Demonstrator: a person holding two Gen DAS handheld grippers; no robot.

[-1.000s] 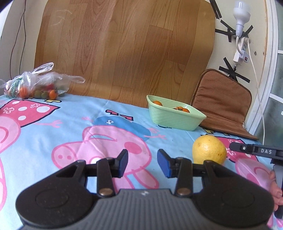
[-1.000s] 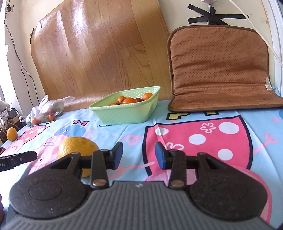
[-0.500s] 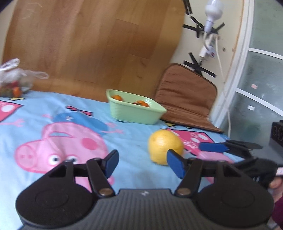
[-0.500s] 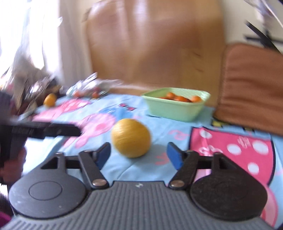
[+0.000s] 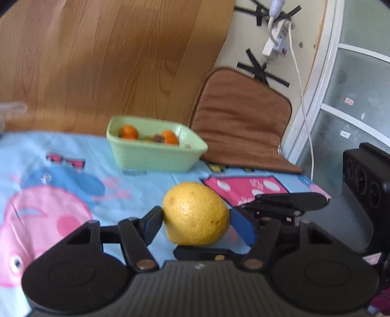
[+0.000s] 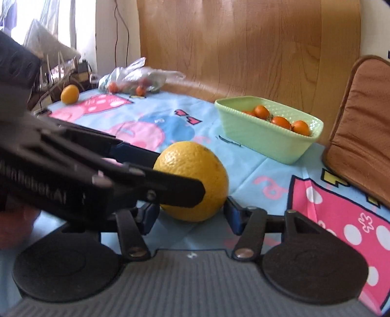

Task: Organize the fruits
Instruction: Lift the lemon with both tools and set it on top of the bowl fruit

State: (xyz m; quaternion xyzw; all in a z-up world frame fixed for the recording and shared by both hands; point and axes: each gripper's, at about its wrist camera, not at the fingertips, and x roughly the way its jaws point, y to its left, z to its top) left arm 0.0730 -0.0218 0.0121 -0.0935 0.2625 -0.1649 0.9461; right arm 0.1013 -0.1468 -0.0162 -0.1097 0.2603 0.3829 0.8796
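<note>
I see both grippers closing on the yellow citrus fruit [image 5: 196,214] resting on the cartoon cloth [image 5: 73,170]: left gripper [image 5: 198,223] and right gripper [image 6: 190,217] pads touch its sides.

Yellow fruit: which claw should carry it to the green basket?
Likely left. Both have just been closing around the yellow fruit; pads of the left claw flank its middle, the right claw reaches only its near edge.

Soft daylight fills both fisheye views, brightest at a blown-out window [image 6: 36,22] on the right wrist view's upper left. Straight lines bow near the edges. Motion blur smears the wooden panel [image 5: 97,61] and the near left claw [image 6: 156,170].
</note>
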